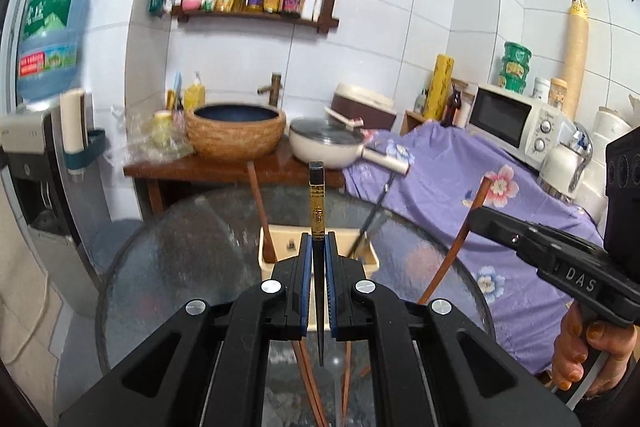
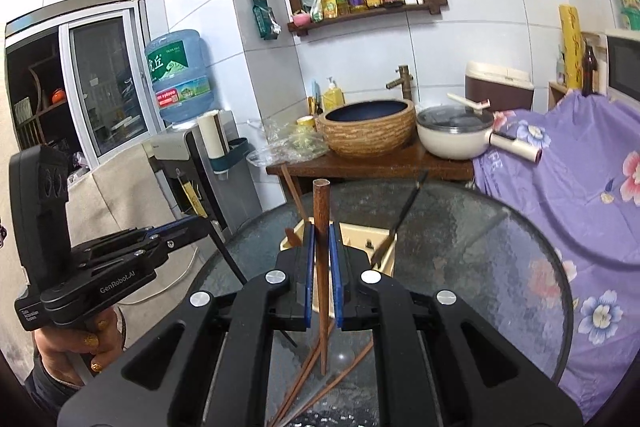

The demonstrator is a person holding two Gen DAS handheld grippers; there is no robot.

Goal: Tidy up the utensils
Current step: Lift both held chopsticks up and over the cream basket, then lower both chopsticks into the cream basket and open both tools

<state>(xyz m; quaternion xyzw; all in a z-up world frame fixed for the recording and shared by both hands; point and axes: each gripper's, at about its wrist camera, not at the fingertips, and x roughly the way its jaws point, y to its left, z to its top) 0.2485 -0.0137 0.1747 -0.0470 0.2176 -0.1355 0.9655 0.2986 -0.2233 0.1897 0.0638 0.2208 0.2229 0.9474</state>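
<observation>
Left hand-held gripper (image 1: 319, 247) clamps 1 black chopstick (image 1: 317, 195), right hand-held gripper (image 2: 319, 239) 1 brown chopstick (image 2: 321, 211).

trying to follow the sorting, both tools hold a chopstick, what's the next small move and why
Probably carry both forward over the beige holder and lower them in. The left tool grips a black chopstick upright, the right tool a brown chopstick, and the holder just ahead already has utensils standing in it.

A woven basin (image 1: 236, 133) and lidded white pot (image 1: 326, 145) sit on a wooden stand (image 1: 224, 169), beside a microwave (image 1: 516, 121).
</observation>
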